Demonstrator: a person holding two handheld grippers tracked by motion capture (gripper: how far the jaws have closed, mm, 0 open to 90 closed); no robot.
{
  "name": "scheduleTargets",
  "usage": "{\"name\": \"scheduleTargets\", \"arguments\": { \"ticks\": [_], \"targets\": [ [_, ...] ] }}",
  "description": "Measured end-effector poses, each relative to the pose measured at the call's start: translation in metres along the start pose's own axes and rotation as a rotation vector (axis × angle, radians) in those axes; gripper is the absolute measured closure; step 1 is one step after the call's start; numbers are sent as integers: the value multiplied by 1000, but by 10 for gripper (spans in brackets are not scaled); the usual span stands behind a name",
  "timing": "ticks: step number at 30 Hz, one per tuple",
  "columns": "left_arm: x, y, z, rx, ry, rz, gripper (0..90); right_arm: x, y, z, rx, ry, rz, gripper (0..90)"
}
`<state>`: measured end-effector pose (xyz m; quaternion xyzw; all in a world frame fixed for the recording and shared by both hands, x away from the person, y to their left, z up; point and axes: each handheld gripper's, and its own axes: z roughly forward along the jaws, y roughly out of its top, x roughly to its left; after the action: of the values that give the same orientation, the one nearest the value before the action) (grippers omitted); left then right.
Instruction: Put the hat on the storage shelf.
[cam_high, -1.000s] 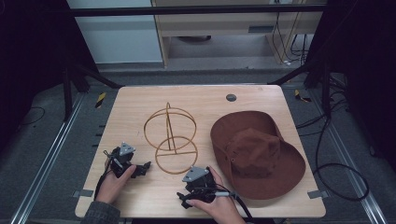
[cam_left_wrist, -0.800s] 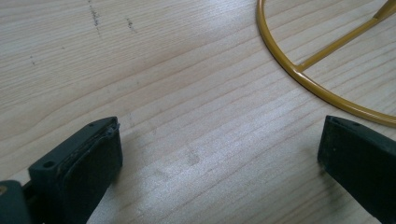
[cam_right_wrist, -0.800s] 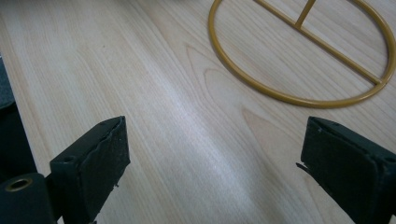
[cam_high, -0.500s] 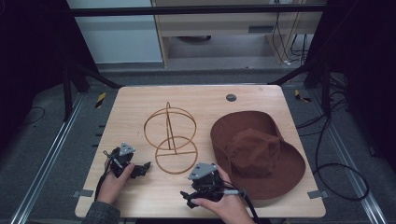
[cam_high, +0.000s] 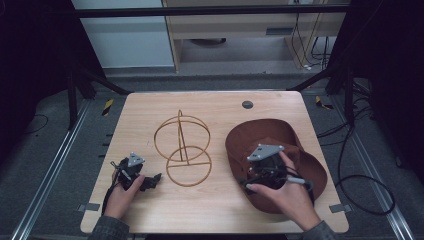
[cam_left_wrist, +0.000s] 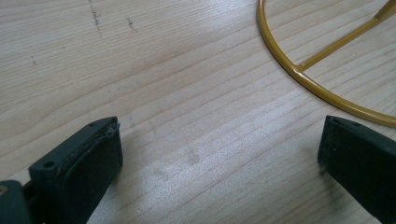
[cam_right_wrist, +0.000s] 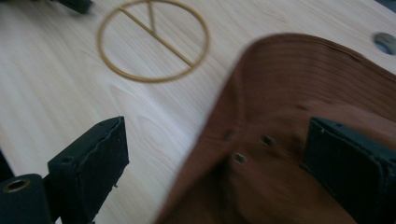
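Observation:
A brown wide-brimmed hat (cam_high: 265, 131) lies on the right half of the wooden table (cam_high: 210, 212). A gold wire stand (cam_high: 180, 131) made of rings and a stem rests mid-table. My right gripper (cam_high: 250, 172) hovers over the hat's near-left part, open. In the right gripper view the hat's (cam_right_wrist: 299, 84) edge runs between the wide-apart jaws of the right gripper (cam_right_wrist: 217, 133), and the stand's ring (cam_right_wrist: 159, 37) lies beyond. My left gripper (cam_high: 151, 181) rests at the front left, open. The left gripper (cam_left_wrist: 222, 135) has bare wood between its jaws, the stand's ring (cam_left_wrist: 299, 77) just ahead.
A dark round grommet (cam_high: 247, 104) sits in the table near its far edge, also the grommet (cam_right_wrist: 385, 42) past the hat. Cables trail on the floor at the right (cam_high: 360, 180). Metal rails run along both sides of the table.
My right gripper has moved right, from the bare table in front of the stand onto the hat. The left gripper has stayed where it was.

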<state>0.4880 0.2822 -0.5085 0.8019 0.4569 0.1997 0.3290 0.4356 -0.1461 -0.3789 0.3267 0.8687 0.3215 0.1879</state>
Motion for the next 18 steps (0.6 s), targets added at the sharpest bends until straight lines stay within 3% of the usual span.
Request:
{"name": "scheduleTargets", "arguments": {
  "ticks": [1, 6, 7, 14, 18],
  "targets": [
    [0, 0, 0, 0, 0, 0, 0, -13, -1, -6, 35, -11, 5, 74],
    [0, 0, 0, 0, 0, 0, 0, -34, -5, -16, 71, -17, 25, 87],
    [0, 0, 0, 0, 0, 0, 0, -45, -8, -20, 101, -24, 19, 93],
    [0, 0, 0, 0, 1, -1, 0, -75, -13, -22, 179, -22, 33, 84],
    [0, 0, 0, 1, 1, -2, 0, -84, -14, -21, 210, -5, 47, 85]
  ]
}}
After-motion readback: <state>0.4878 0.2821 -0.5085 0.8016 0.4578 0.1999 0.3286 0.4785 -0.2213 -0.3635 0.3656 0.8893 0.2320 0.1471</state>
